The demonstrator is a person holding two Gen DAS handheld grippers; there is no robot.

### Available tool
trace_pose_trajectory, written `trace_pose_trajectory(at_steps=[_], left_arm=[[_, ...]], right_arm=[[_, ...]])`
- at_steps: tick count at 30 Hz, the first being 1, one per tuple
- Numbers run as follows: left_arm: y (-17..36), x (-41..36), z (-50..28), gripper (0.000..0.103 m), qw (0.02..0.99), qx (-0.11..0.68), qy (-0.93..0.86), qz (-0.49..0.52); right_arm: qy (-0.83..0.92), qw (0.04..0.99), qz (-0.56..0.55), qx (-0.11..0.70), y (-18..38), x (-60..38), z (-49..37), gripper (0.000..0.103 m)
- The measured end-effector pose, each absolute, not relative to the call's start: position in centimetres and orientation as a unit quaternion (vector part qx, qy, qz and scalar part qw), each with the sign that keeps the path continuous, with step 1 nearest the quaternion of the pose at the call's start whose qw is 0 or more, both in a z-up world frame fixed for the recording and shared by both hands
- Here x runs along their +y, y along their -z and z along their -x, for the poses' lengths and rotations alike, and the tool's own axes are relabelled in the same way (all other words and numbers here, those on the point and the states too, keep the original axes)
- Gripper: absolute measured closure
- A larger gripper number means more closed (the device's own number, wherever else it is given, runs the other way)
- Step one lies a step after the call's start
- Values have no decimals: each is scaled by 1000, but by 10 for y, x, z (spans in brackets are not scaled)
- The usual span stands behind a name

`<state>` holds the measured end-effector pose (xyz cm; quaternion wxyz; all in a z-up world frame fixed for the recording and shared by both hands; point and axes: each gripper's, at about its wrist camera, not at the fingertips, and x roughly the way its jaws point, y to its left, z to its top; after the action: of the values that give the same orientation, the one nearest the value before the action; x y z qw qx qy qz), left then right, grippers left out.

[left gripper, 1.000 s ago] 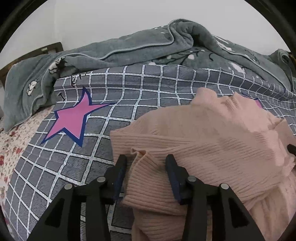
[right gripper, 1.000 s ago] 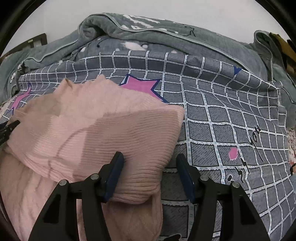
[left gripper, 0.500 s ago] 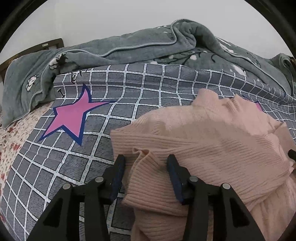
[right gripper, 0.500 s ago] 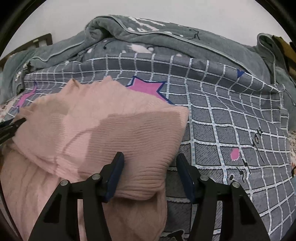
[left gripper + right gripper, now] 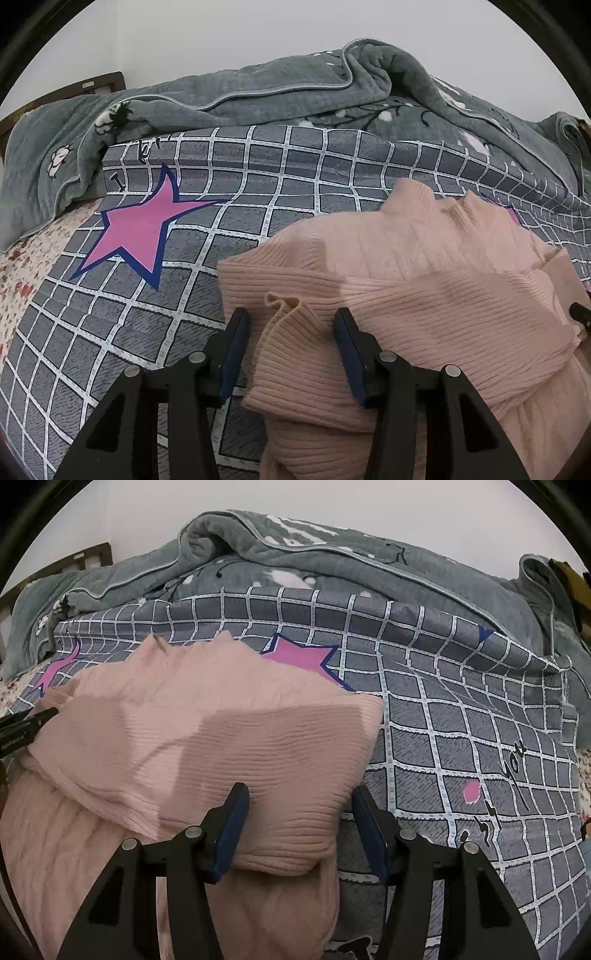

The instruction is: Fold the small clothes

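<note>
Spanning both wrist views, a bed [image 5: 22, 280] carries everything shown; a strip of floral-print sheet is exposed along its left edge. A grey quilt with a white grid pattern and pink, blue-edged stars [image 5: 258, 206] covers most of the bed. A rumpled grey-green plush blanket with pale piping [image 5: 258, 92] is heaped along the far edge of the bed, against a plain white wall, and a dark wooden headboard [image 5: 103, 79] shows at the far left corner.

A pink ribbed knit sweater [image 5: 424, 295] lies on the quilt toward the near edge of the bed, partly folded, an upper layer doubled over a lower one. In the left view a ribbed cuff stands up in a small ruffle at the sweater's left margin.

The left hand-held gripper [image 5: 291, 343], black with blue pads, has its jaws apart and straddles that ribbed cuff; whether the pads touch the knit cannot be told. The right hand-held gripper [image 5: 299, 819], likewise with jaws apart, straddles the rounded right corner of the folded upper layer [image 5: 258, 746]; its left pad lies against the fabric, while its right pad stands clear beside the fold, over the quilt.
</note>
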<state>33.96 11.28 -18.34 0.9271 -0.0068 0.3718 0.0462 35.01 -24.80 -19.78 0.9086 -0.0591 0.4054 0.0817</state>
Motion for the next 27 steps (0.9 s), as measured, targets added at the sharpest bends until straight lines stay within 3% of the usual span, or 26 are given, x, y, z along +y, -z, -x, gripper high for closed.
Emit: trace_pose_trajectory(at_steps=[21, 27], left_arm=[[183, 114, -339, 53, 927, 372, -43, 14], [184, 112, -339, 48, 927, 373, -41, 20]], right_arm=[[-87, 907, 54, 409, 199, -250, -353, 46], [-91, 905, 46, 413, 199, -251, -354, 45]])
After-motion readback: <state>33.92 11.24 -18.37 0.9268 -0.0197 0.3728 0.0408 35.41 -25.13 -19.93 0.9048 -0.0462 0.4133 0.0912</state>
